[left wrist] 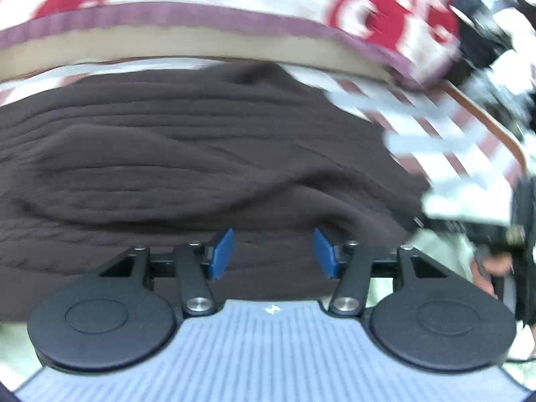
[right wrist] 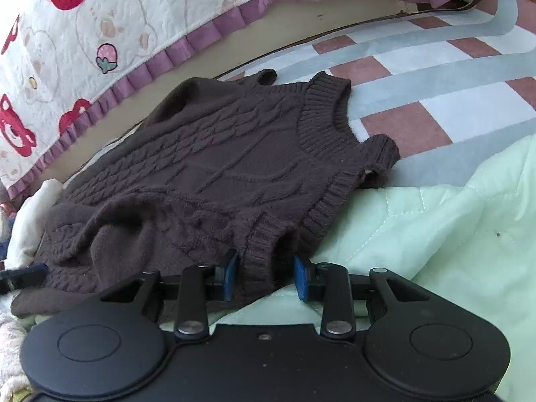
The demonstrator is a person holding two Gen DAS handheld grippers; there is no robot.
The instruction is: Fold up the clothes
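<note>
My right hand-held gripper (right wrist: 264, 273): jaws spread, straddling ribbed armhole edge of dark brown cable-knit sleeveless vest (right wrist: 214, 167), not pinched. My left hand-held gripper (left wrist: 273, 254): spread, empty, just above same knit; view blurred. Vest lies rumpled, partly on pale green quilted blanket (right wrist: 435, 234), partly on checked mat (right wrist: 418, 107). Judgement: no fold visible; folding all remains.
</note>
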